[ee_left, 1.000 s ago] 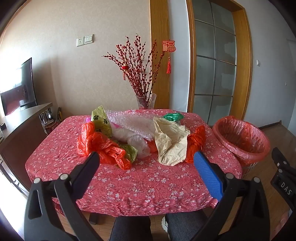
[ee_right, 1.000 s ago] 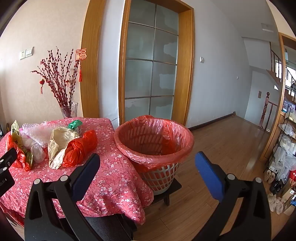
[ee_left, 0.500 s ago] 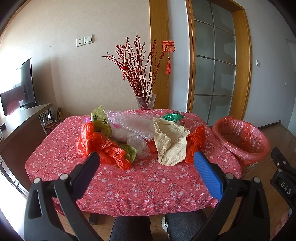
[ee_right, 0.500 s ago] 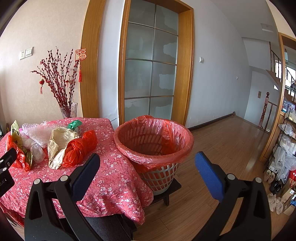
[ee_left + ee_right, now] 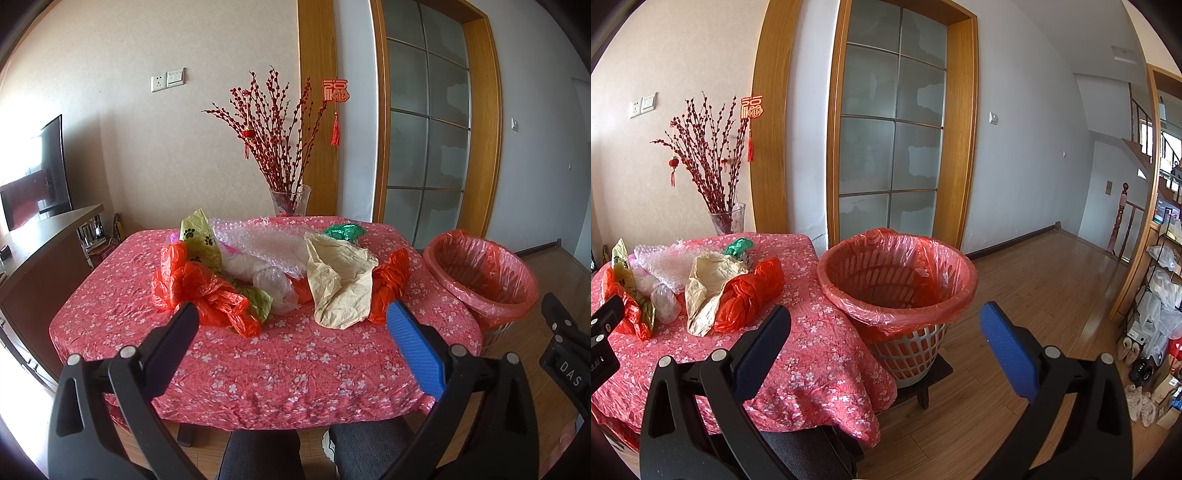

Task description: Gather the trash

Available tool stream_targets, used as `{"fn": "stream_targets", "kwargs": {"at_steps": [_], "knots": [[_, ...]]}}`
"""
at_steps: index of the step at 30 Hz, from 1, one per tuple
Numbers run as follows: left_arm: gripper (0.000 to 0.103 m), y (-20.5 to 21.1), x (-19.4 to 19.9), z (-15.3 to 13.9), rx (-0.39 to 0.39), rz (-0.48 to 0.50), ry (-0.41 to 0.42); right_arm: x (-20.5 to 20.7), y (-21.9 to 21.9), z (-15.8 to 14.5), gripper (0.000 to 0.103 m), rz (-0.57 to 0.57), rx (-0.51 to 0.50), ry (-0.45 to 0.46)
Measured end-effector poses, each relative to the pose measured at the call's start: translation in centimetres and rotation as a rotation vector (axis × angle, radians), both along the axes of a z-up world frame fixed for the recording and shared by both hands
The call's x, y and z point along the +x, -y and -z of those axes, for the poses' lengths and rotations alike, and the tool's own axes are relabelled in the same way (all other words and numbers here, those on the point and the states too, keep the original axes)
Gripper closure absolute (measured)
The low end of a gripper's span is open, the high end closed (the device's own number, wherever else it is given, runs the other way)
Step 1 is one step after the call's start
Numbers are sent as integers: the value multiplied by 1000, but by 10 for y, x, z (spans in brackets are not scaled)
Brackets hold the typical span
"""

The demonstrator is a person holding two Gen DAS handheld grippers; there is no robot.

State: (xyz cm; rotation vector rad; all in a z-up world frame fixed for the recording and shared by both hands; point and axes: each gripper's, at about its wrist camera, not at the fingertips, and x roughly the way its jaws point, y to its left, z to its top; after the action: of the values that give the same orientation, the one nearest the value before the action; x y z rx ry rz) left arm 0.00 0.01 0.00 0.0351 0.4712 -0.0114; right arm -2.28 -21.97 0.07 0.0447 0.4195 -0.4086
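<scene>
Red plastic bags (image 5: pixel 201 291) heaped mid-tabletop (image 5: pixel 258 362), your left hand-held gripper (image 5: pixel 291 332) wide and empty, right hand-held gripper (image 5: pixel 886 332) likewise, facing the lined bin (image 5: pixel 897 280).

Place: home, dining room.
Showing it: clothed table (image 5: pixel 258 369), vase (image 5: pixel 290 199) of red branches, TV (image 5: pixel 37 184), stairs (image 5: pixel 1141 147), shoes (image 5: pixel 1134 354) lying by shelves.

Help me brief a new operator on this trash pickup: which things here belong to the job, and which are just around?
Job:
- red bags
- tan paper
- bubble wrap
- green wrapper
- paw-print bag
- lined bin
- left claw and right claw, both open

Just around:
- vase of red branches
- tablecloth
- TV
</scene>
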Motion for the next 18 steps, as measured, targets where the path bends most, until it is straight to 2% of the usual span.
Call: {"fn": "stream_targets", "kwargs": {"at_steps": [18], "knots": [[4, 0, -2, -1, 0, 1, -2, 1, 0, 2, 2, 0, 0, -2]]}}
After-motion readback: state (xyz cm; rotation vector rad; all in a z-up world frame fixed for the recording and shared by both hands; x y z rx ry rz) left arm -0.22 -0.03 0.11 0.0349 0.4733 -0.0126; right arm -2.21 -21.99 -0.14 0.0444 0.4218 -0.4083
